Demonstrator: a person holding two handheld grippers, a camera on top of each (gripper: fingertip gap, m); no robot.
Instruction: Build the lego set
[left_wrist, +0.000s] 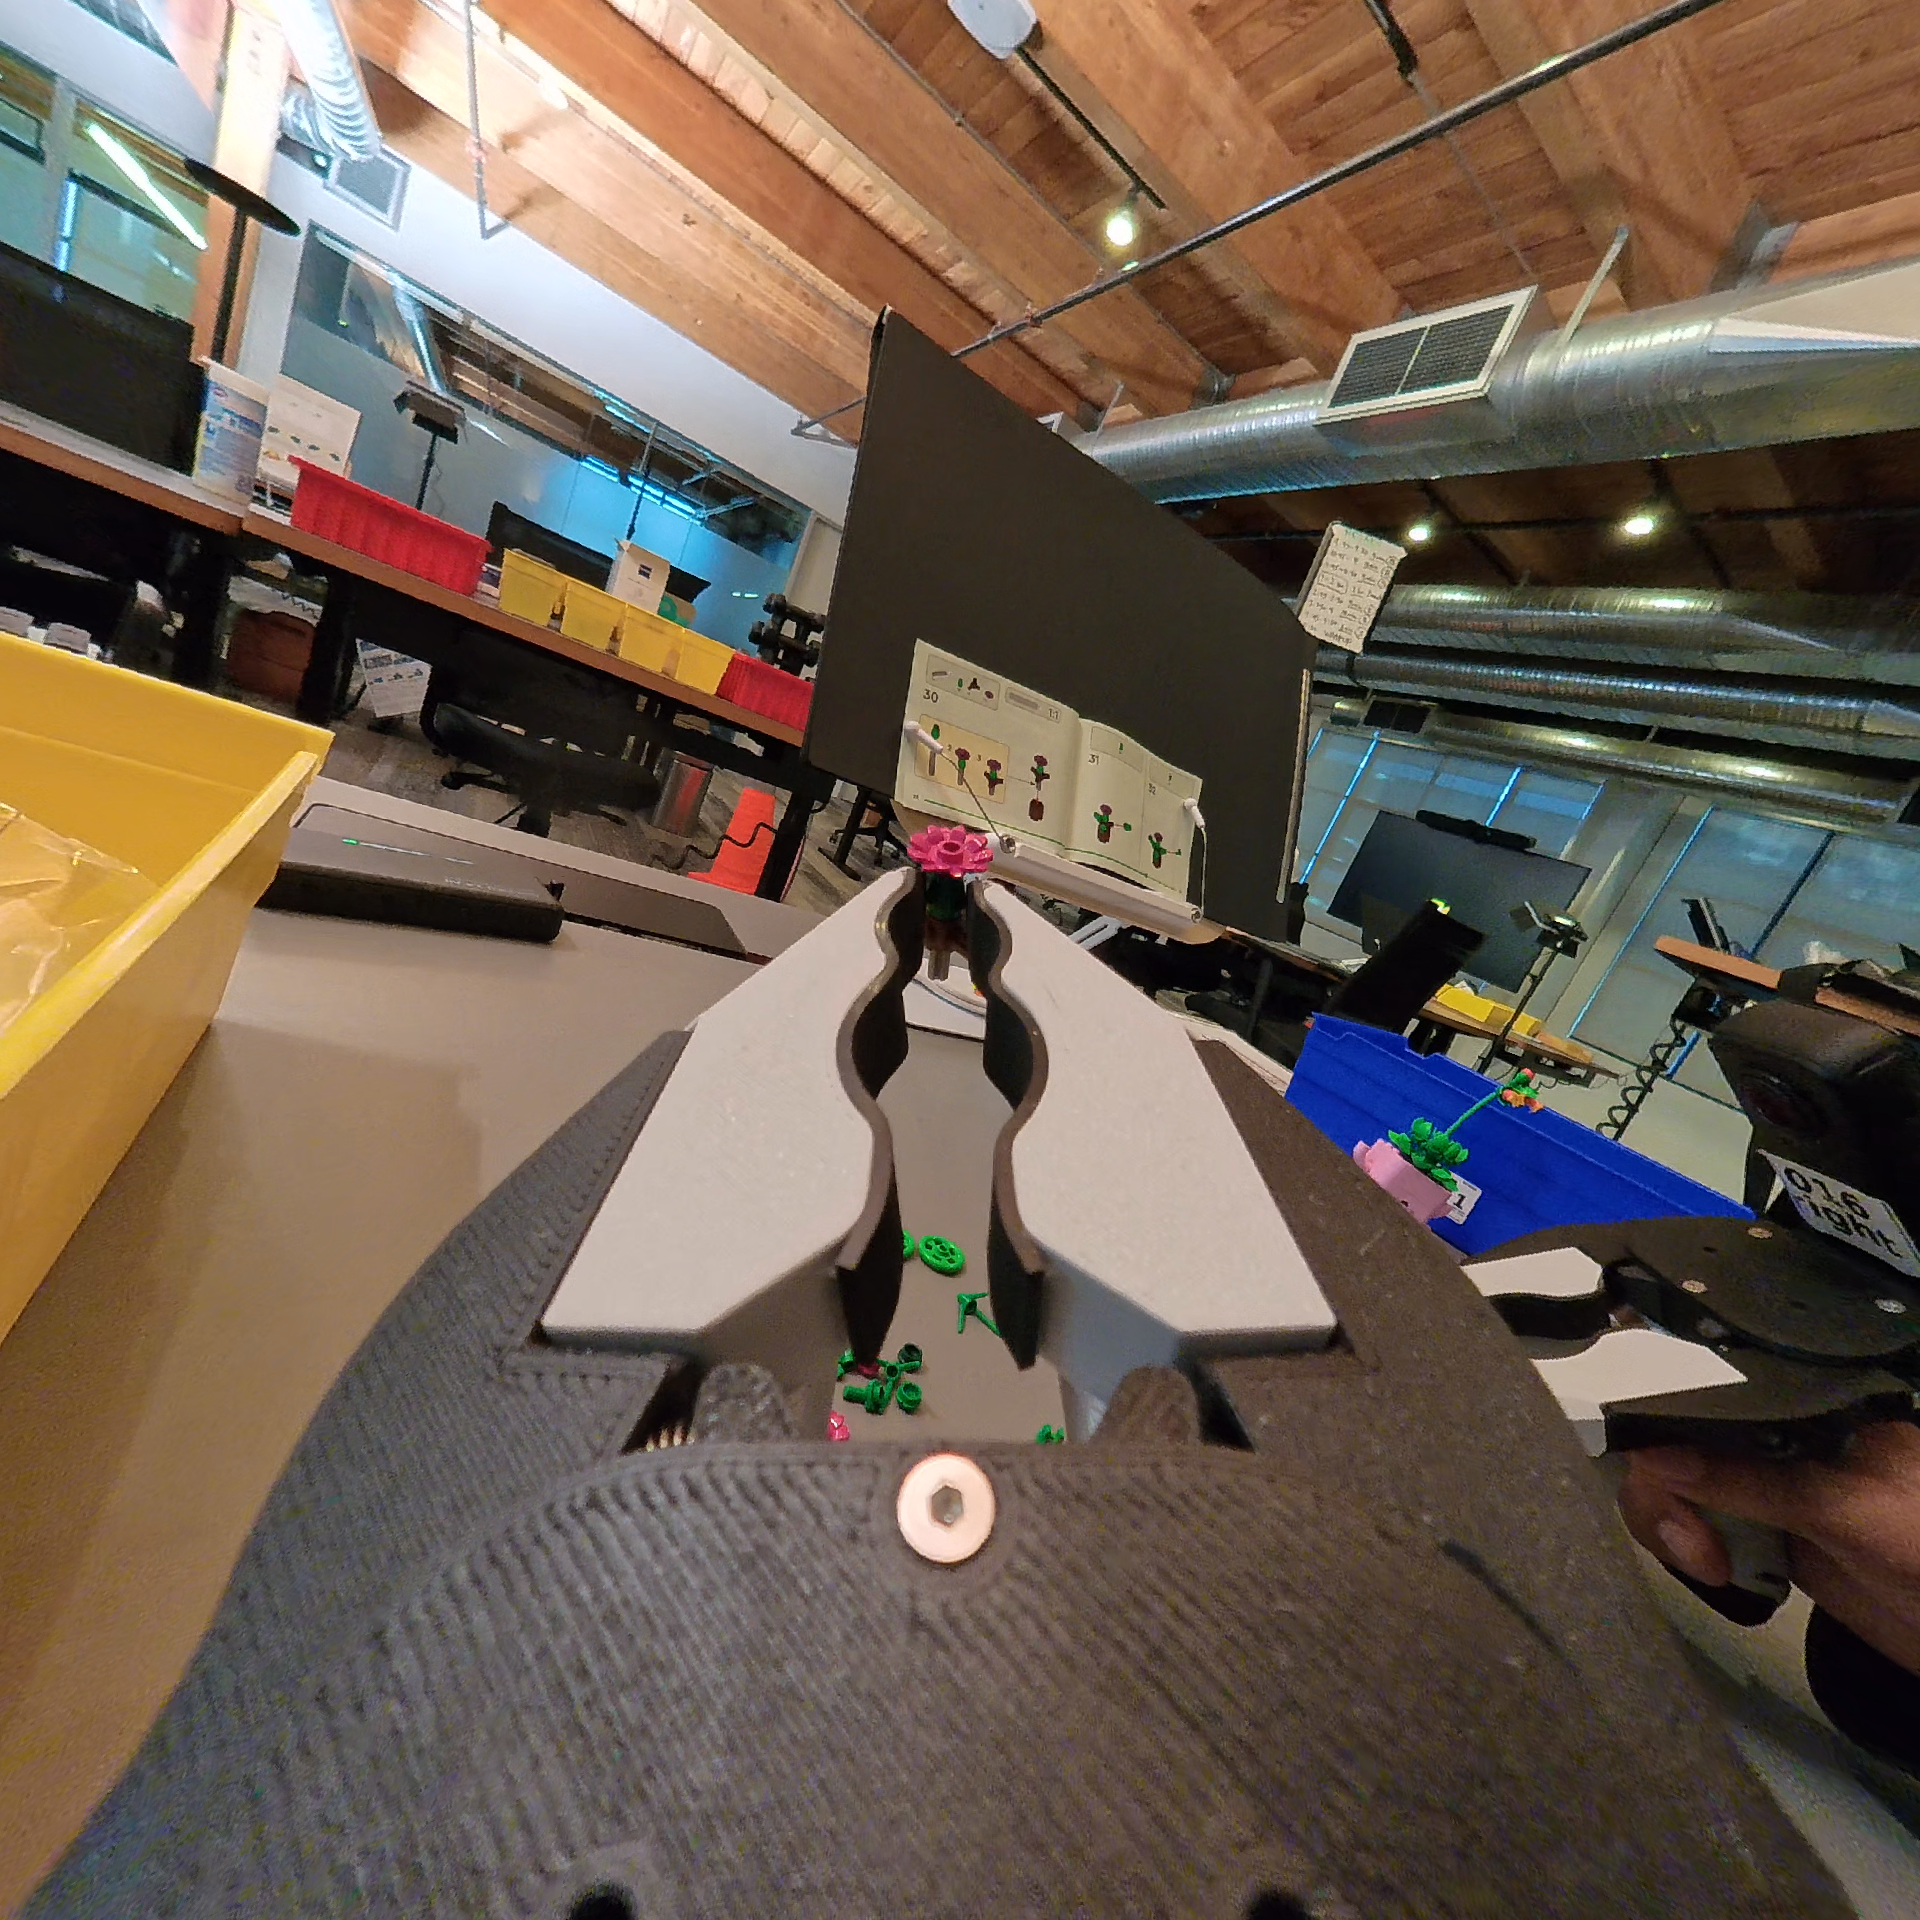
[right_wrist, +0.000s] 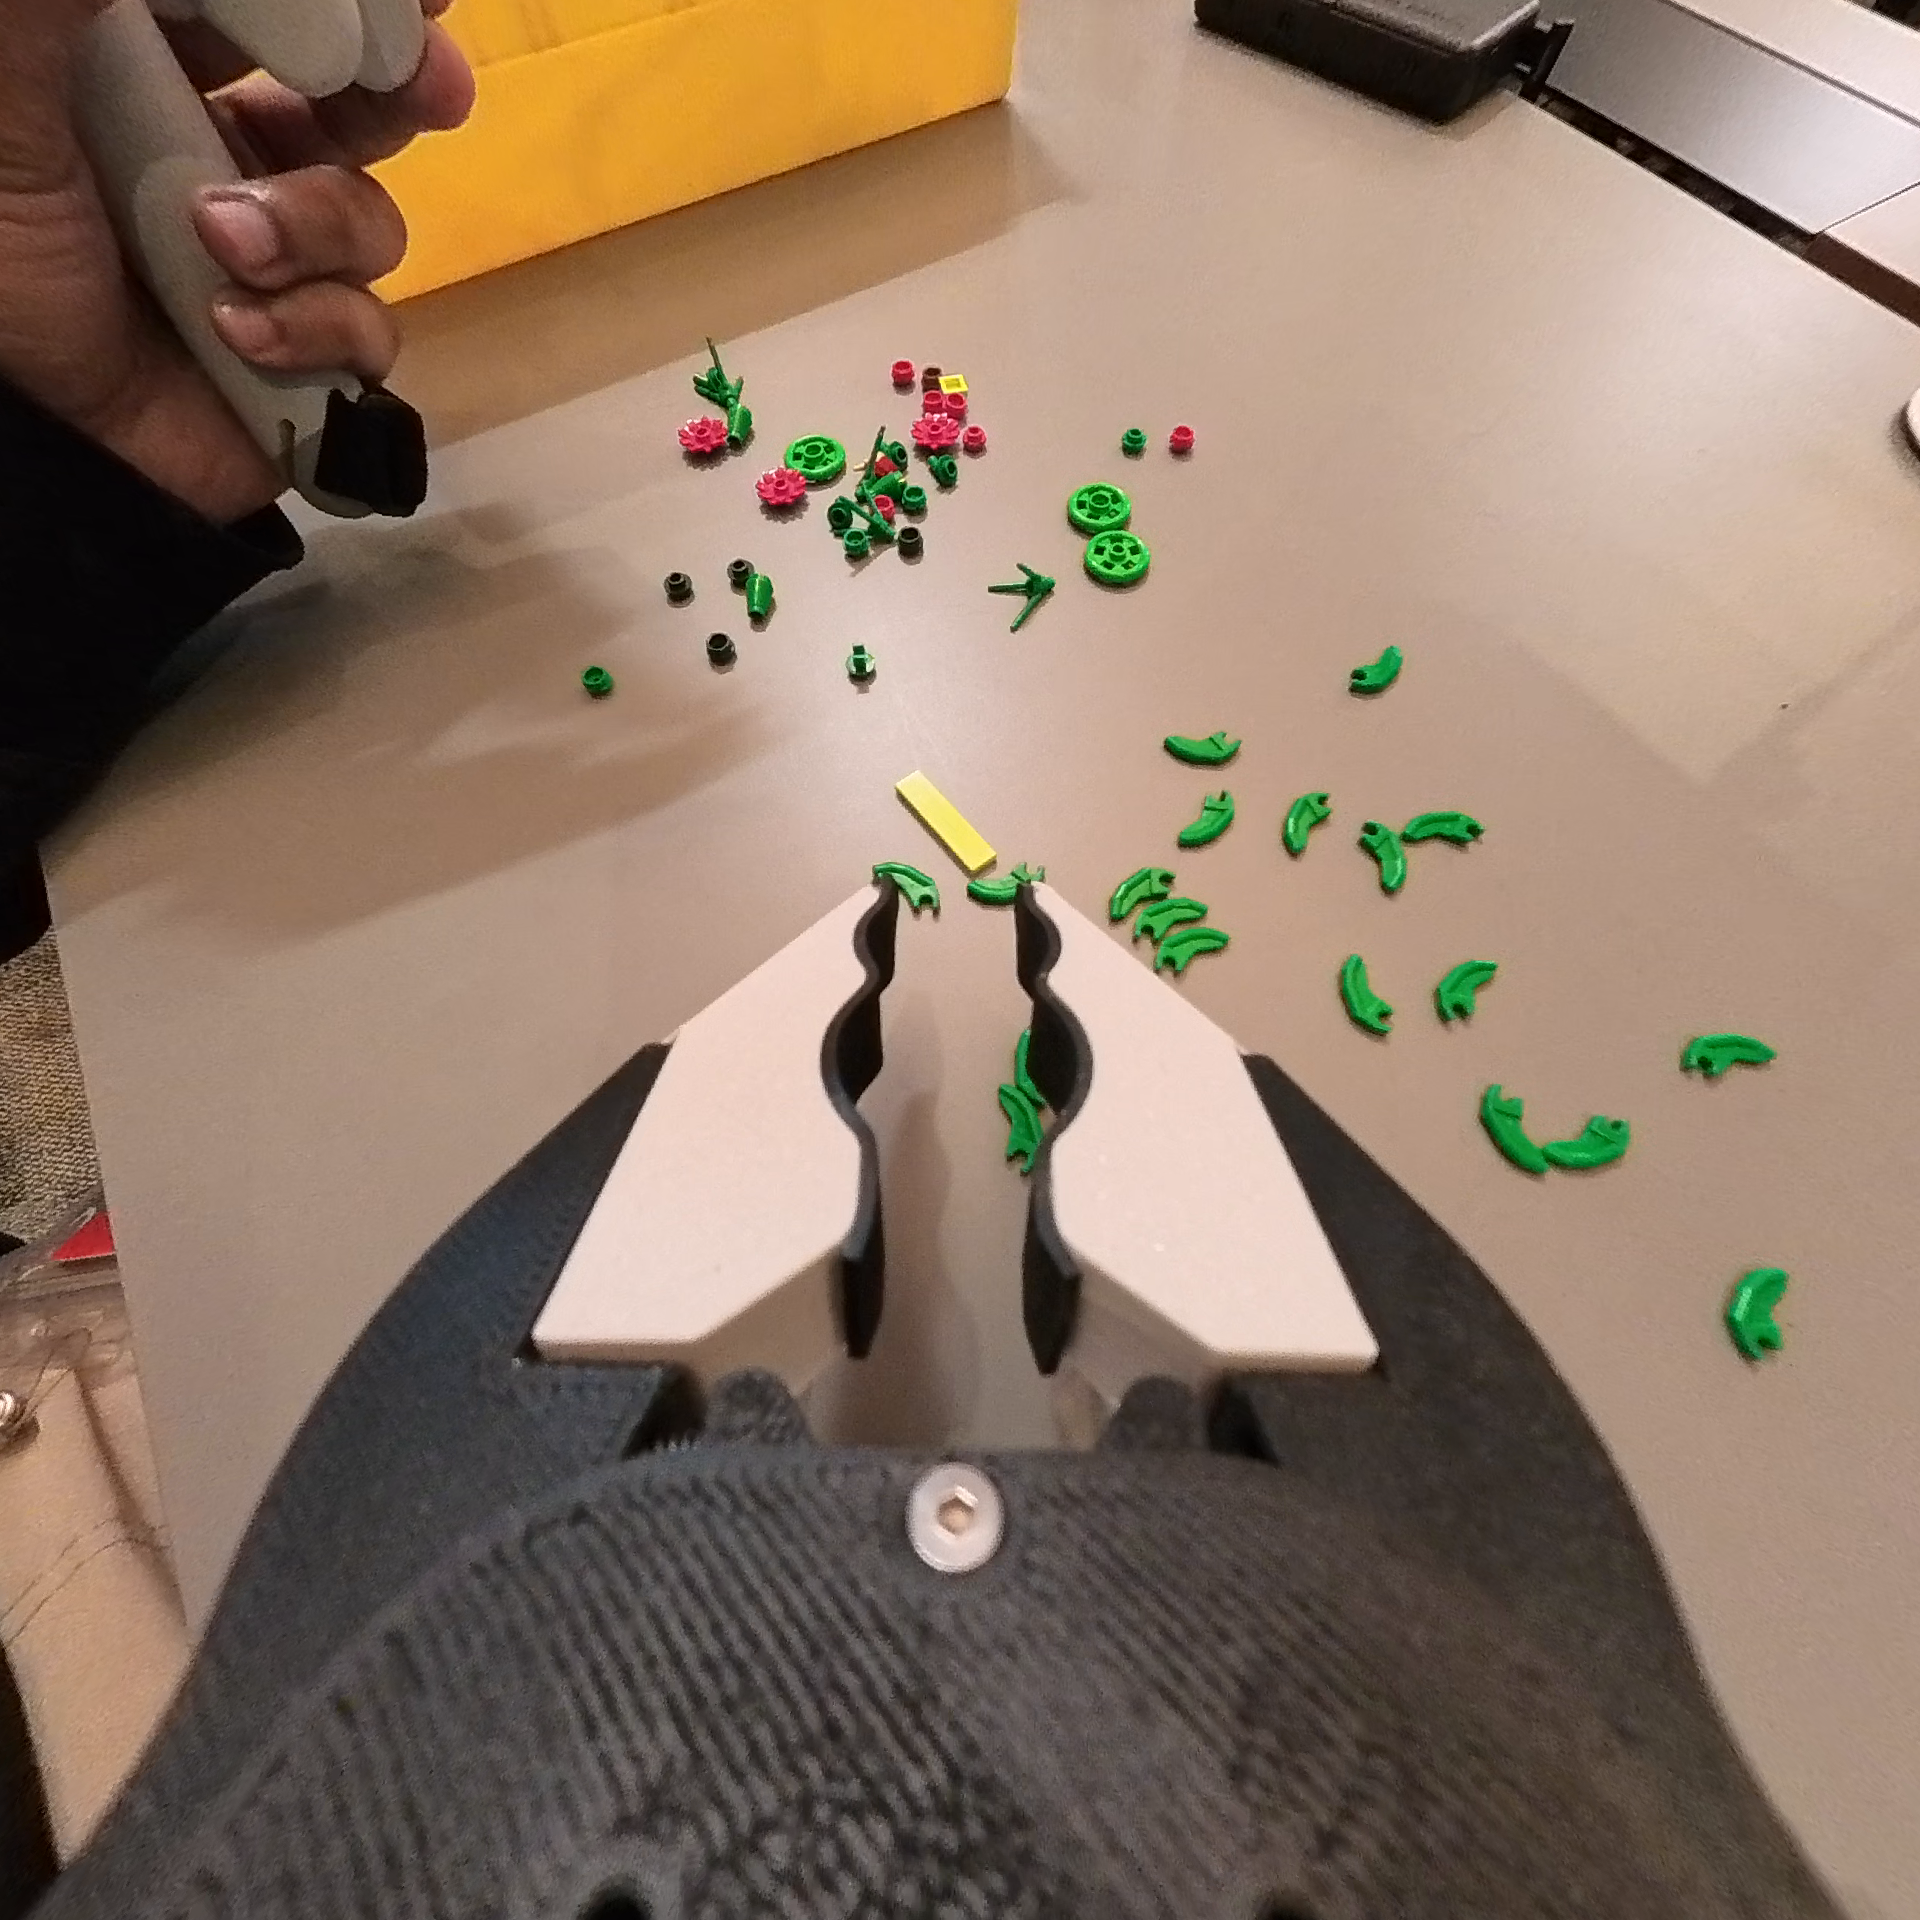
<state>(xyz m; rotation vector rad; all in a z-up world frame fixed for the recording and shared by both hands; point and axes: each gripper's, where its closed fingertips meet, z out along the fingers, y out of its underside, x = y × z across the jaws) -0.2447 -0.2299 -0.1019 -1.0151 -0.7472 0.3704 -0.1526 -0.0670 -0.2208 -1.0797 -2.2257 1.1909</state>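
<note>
Clearly the right gripper (right_wrist: 956, 899) hangs partly open and empty over the counter (right_wrist: 1455, 416), its tips at two green leaf pieces (right_wrist: 909, 883). To pick one well, I judge it should straddle a single leaf and close squarely. Farther off lie scattered magenta flowers and green studs (right_wrist: 873, 478). The left gripper (left_wrist: 943, 904) pinches a flower stem (left_wrist: 948, 852) upright, raised off the counter. Yellow bin (left_wrist: 156, 831) holds clear plastic bags; a pink potted build (left_wrist: 1418, 1169) stands by the blue bin (left_wrist: 1558, 1153).
</note>
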